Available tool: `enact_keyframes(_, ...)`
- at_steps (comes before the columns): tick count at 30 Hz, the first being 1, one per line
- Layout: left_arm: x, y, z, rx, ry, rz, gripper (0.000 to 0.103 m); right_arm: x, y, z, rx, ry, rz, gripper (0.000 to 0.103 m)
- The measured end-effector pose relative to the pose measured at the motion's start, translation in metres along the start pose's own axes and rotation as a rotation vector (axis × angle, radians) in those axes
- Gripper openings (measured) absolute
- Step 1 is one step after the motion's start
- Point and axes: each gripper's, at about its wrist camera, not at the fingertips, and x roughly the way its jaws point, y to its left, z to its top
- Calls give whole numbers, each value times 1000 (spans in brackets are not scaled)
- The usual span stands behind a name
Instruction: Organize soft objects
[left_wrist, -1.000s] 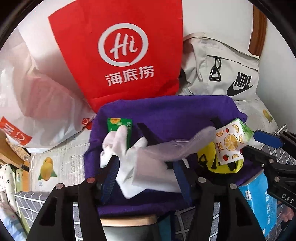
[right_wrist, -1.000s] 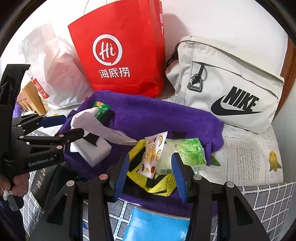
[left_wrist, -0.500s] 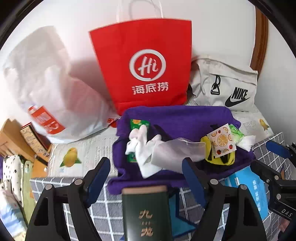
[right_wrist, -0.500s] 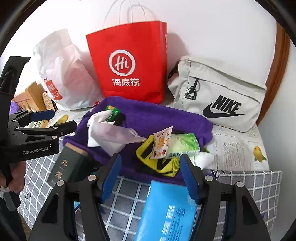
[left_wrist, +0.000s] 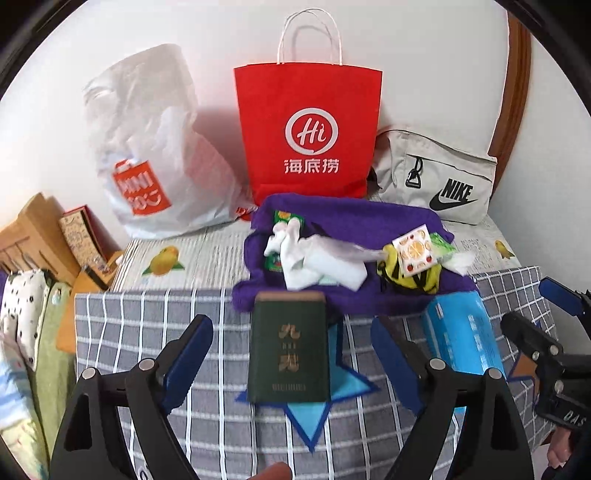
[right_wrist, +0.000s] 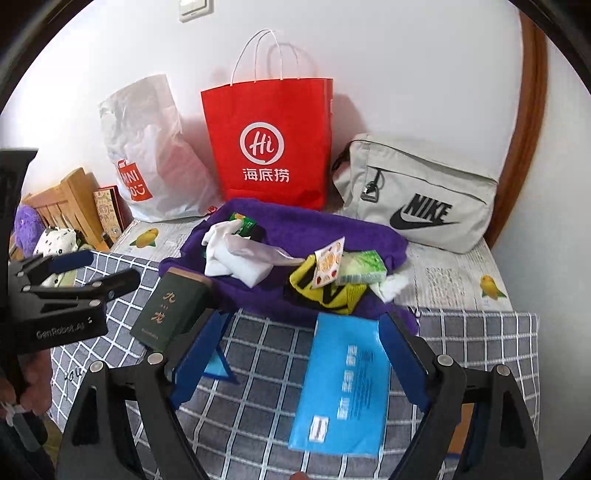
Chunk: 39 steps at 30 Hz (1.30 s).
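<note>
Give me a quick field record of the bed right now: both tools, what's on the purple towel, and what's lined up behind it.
left tool: open, nothing between the pads, jaws have just been opening
right tool: open, empty, jaws have just been opening
purple towel: holds white cloth, yellow item, green tissue pack, fruit-print sachet
in front of towel: dark green box, blue packet
behind towel: white plastic bag, red paper bag, grey Nike bag

Green box (left_wrist: 289, 345) and blue packet (right_wrist: 343, 384) block the way to the purple towel (left_wrist: 343, 218).
</note>
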Motion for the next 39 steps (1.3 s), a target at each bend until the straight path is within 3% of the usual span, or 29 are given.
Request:
enact_keyframes(3, -11, 1, -16, -6, -1, 11, 87, -11, -3, -10, 11, -4, -13, 95)
enact_keyframes(9, -36, 5, -42, -54, -10, 1, 87, -39, -12, -34, 46, -12, -49, 96)
enact_keyframes(18, -61, -3, -68, -45, -15, 12, 87, -67, -14, -58, 73, 0, -70, 96)
enact_keyframes(39, -87, -10, -73, -31, -47, -1, 87, -91, -13, -71, 89, -16, -73, 96)
